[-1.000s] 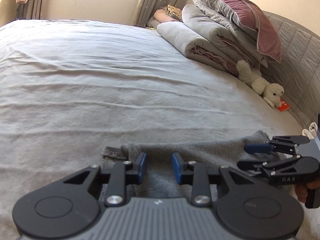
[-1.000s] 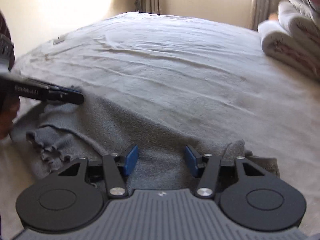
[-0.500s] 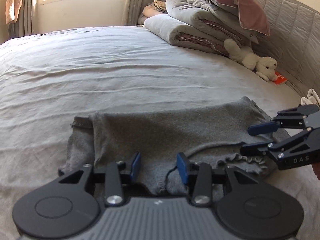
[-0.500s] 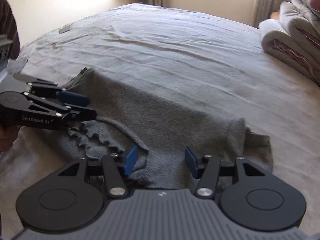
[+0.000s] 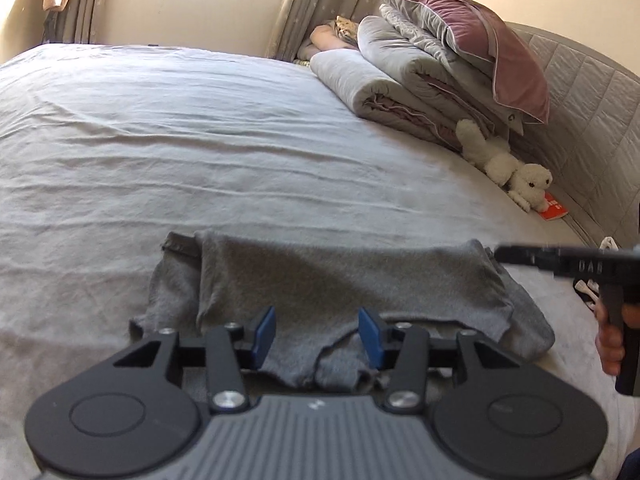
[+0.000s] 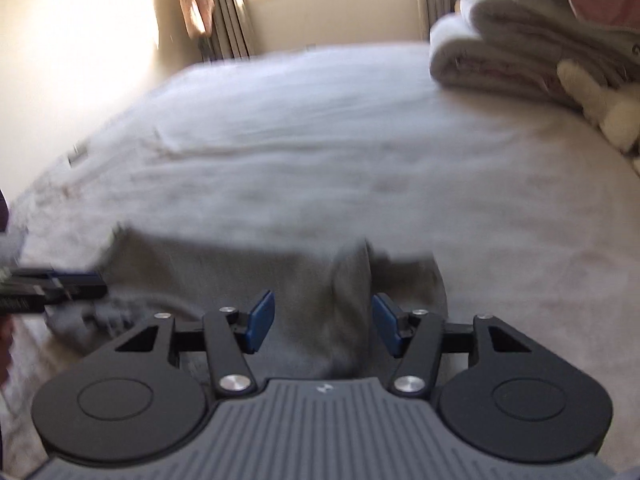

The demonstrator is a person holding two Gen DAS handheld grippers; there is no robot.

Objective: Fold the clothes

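A grey knit garment (image 5: 344, 276) lies folded over on the bed's near edge; it also shows, blurred, in the right wrist view (image 6: 256, 280). My left gripper (image 5: 317, 330) is open, its blue pads either side of the garment's near hem, holding nothing. My right gripper (image 6: 323, 322) is open above the garment's right end; seen side-on in the left wrist view (image 5: 504, 254), it is at the garment's far right corner. The left gripper's fingertips (image 6: 80, 280) show at the left of the right wrist view.
A wrinkled light grey bedsheet (image 5: 200, 152) covers the bed. Rolled duvets and a mauve pillow (image 5: 472, 36) are stacked by the quilted headboard (image 5: 592, 112), with a white plush toy (image 5: 508, 168) and a red booklet (image 5: 554, 210). Window and curtains stand behind.
Both grippers have drawn back and risen from the garment. The right gripper swung right, its view now blurred. The garment's ruffled edge has been folded under, leaving a neater rectangle.
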